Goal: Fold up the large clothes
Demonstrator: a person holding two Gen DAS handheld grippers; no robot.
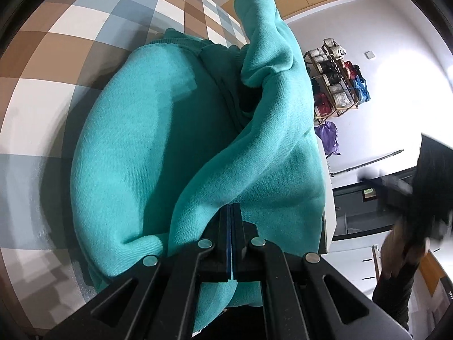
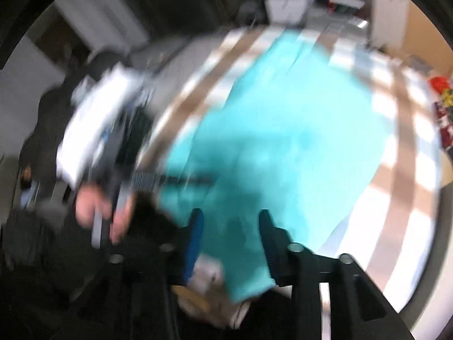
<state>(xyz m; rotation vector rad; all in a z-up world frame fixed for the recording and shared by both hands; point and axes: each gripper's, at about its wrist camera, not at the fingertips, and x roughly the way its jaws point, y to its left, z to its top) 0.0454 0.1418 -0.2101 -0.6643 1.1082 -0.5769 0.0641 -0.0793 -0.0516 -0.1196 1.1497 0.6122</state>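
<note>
**One teal sweatshirt, two grippers, one pinch**

One garment on show: a large teal fleece sweatshirt (image 1: pixel 158 147), lying on a tabletop covered in a brown, blue-grey and white checked cloth (image 1: pixel 56 65). Two black hand-held grippers are working over it.

The left gripper (image 1: pixel 231 208) angles down toward the table, its two fingers pressed tight together with a raised fold of the teal fabric caught at their tips. That fold climbs away from the pinch in a thick, twisted ridge, most likely a sleeve, running up to a rounded end at the far side. Beneath it the body of the sweatshirt lies broad and smooth, with a ribbed edge showing at its far end.

Over in the right wrist view, everything is smeared with motion blur. The right gripper (image 2: pixel 230 218) points steeply down over the near edge of the garment, fingers spread, blue pad (image 2: pixel 195 240) visible on the left one. Teal cloth shows in the gap between them, but neither pad presses on it.

To the left in that same view, a person's hand (image 2: pixel 102 212) grips the handle of the other gripper, below a blurred white block.

In the left view, a wooden rack of spools (image 1: pixel 337 79) stands against the white wall beyond.
</note>
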